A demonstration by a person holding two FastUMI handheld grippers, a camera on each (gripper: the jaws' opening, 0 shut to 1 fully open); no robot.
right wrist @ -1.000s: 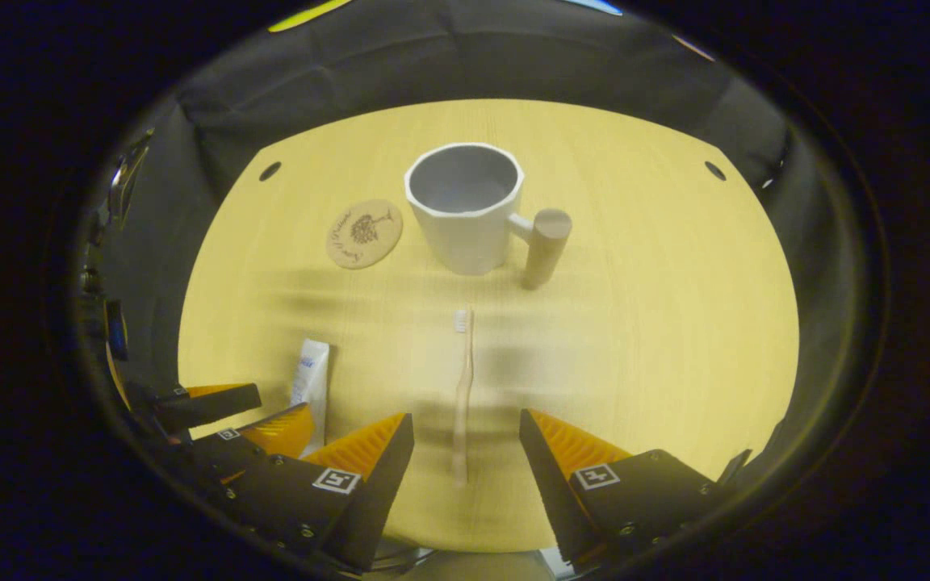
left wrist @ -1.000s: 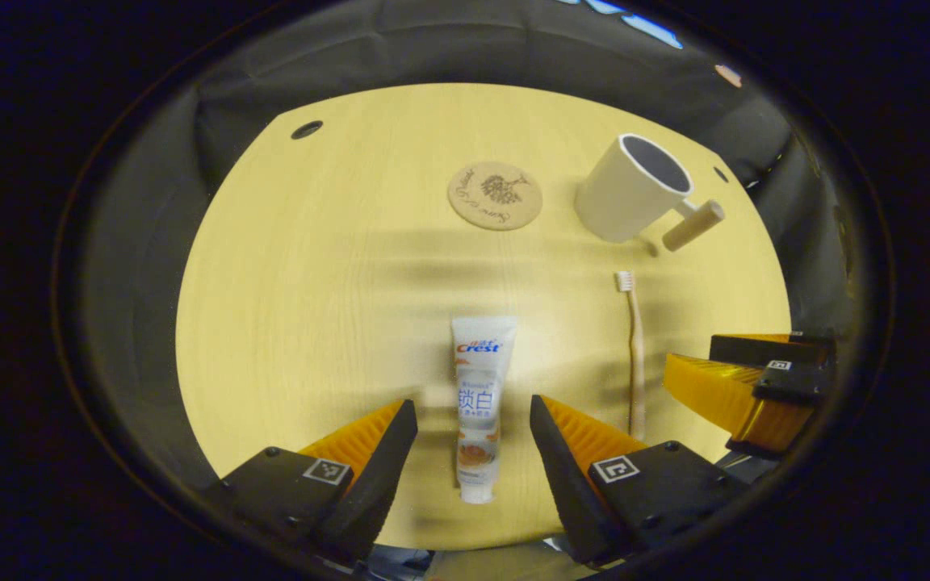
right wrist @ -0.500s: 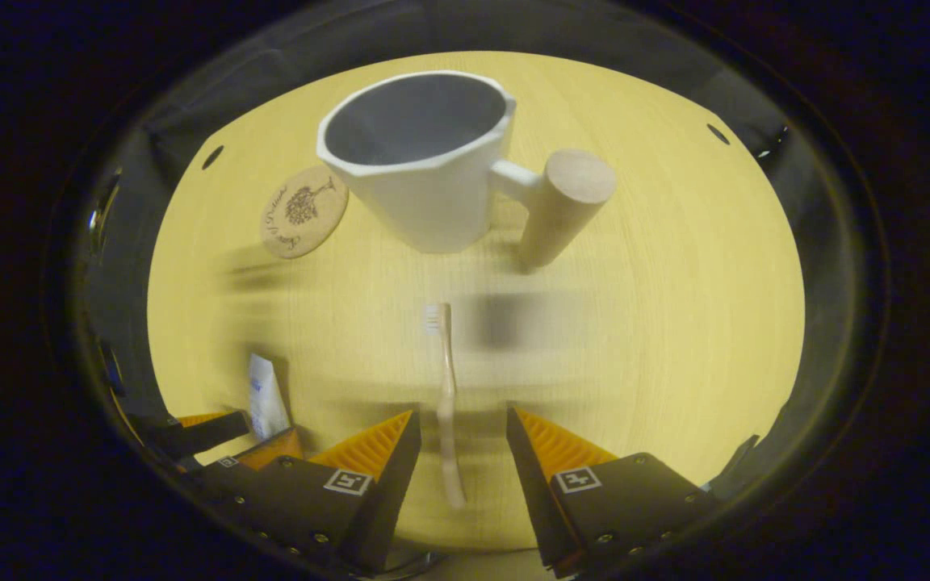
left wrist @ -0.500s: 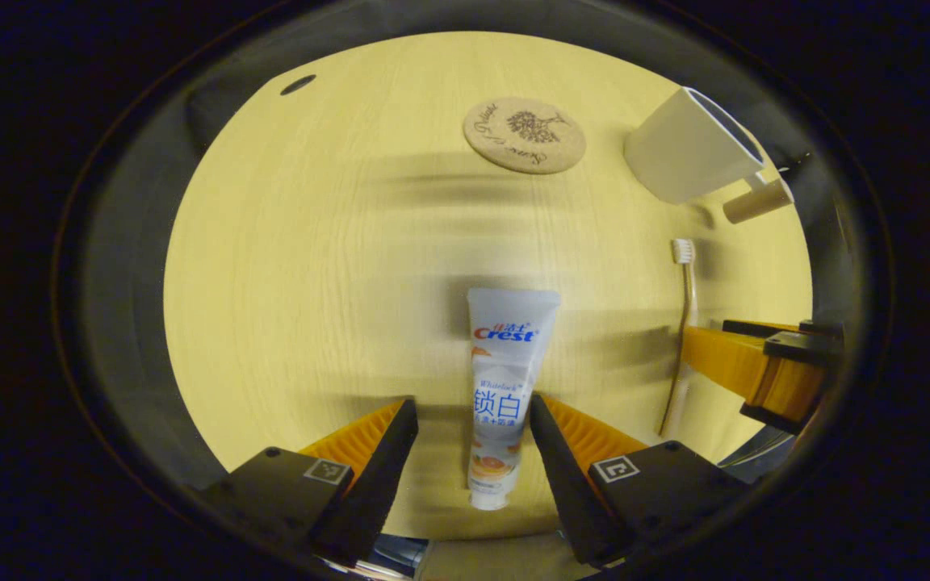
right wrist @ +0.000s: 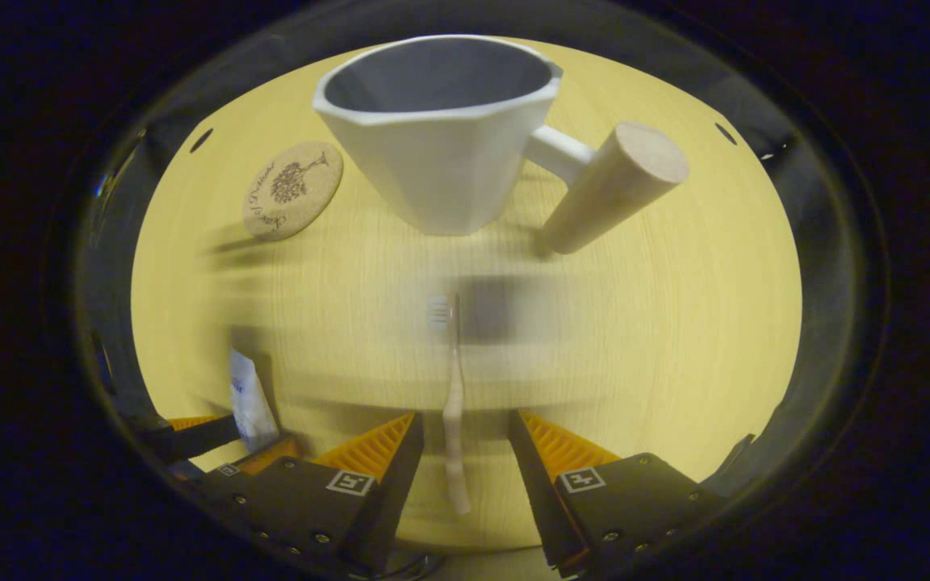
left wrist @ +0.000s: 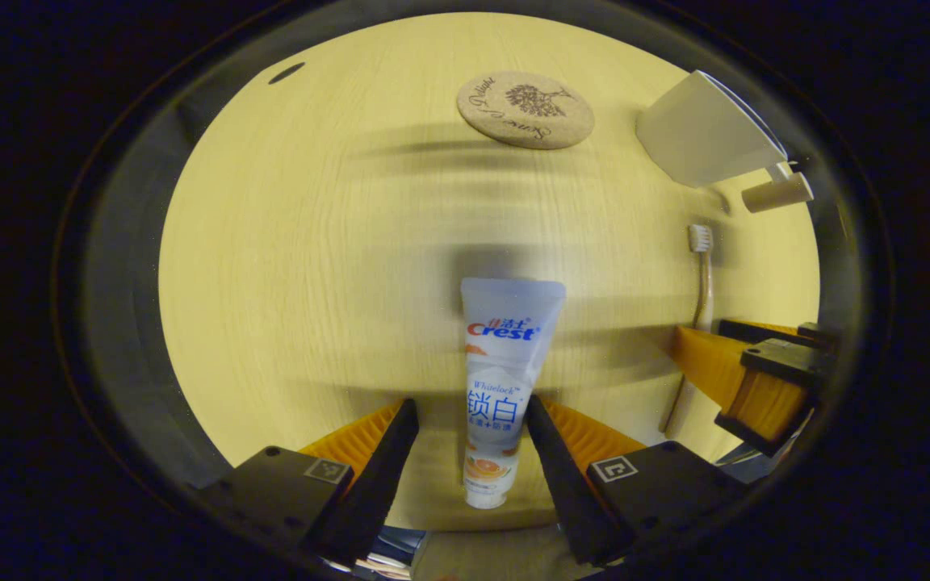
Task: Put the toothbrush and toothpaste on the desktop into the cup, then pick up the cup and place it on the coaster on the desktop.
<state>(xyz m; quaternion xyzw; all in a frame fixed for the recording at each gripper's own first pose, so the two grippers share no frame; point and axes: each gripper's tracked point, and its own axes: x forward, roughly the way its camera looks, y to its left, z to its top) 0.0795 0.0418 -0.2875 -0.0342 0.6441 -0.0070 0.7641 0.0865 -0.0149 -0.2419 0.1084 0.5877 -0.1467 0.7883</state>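
Below, toothpaste [left wrist: 505, 379] lies between open left gripper [left wrist: 469, 420] fingers.

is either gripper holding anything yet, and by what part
Nothing is held. The left gripper is open around the toothpaste near its cap end; the right gripper is open around the toothbrush handle. Both lie on the desktop.

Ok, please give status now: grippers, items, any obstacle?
Left gripper open around toothpaste. Right gripper open around toothbrush. Cup empty, upright. No obstacle.
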